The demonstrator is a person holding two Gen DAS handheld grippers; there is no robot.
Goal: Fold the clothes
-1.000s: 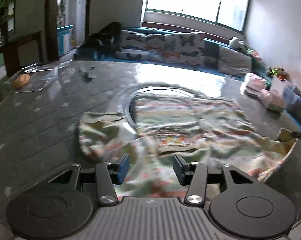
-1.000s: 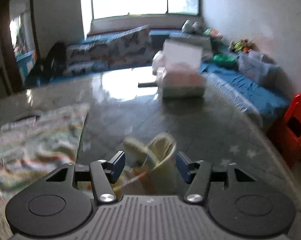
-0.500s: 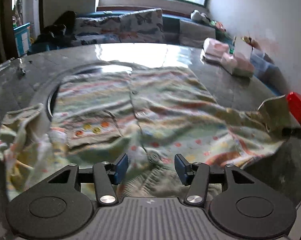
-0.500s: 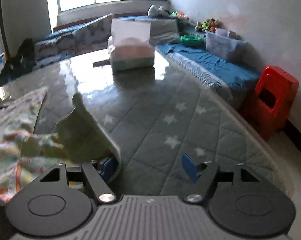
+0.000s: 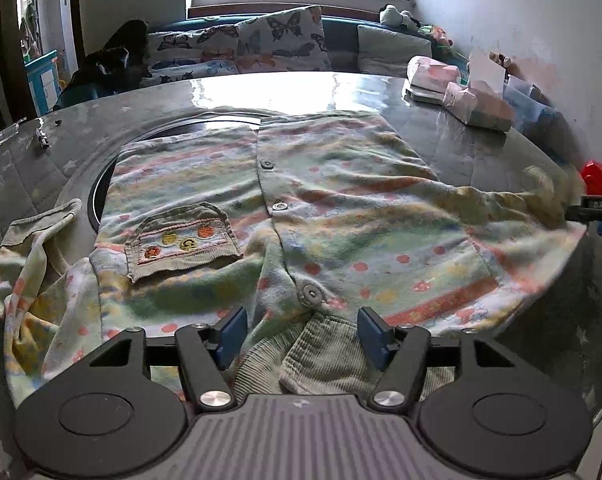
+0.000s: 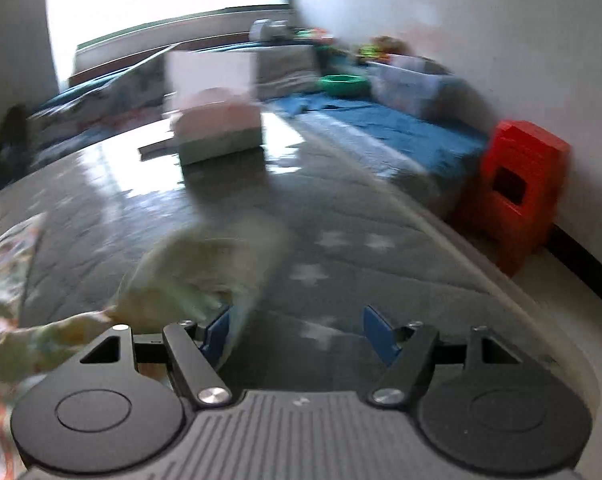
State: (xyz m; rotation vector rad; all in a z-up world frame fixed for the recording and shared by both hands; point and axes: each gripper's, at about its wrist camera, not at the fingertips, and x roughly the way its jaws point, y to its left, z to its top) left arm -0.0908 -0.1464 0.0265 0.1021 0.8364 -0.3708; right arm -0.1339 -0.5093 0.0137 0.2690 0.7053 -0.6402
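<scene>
Currently, a striped, dotted shirt (image 5: pixel 341 216) lies spread front-up on the grey starred surface (image 5: pixel 481 148), its button placket running up the middle and a small pocket (image 5: pixel 181 244) with round motifs left of it. The left gripper (image 5: pixel 301 334) sits over the ribbed collar (image 5: pixel 325 352) at the near edge; its jaws are opening, with the collar fabric between the blue pads but not pressed by them. One sleeve (image 5: pixel 33 248) lies crumpled at the left, while the other sleeve (image 5: pixel 541 192) stretches to the right edge. The right gripper (image 6: pixel 297 334) stands with jaws apart; the blurred cuff (image 6: pixel 205 268) touches only its left pad, and bare surface shows between the fingers. Tissue packs (image 5: pixel 477 104) rest on the far right of the surface.
</scene>
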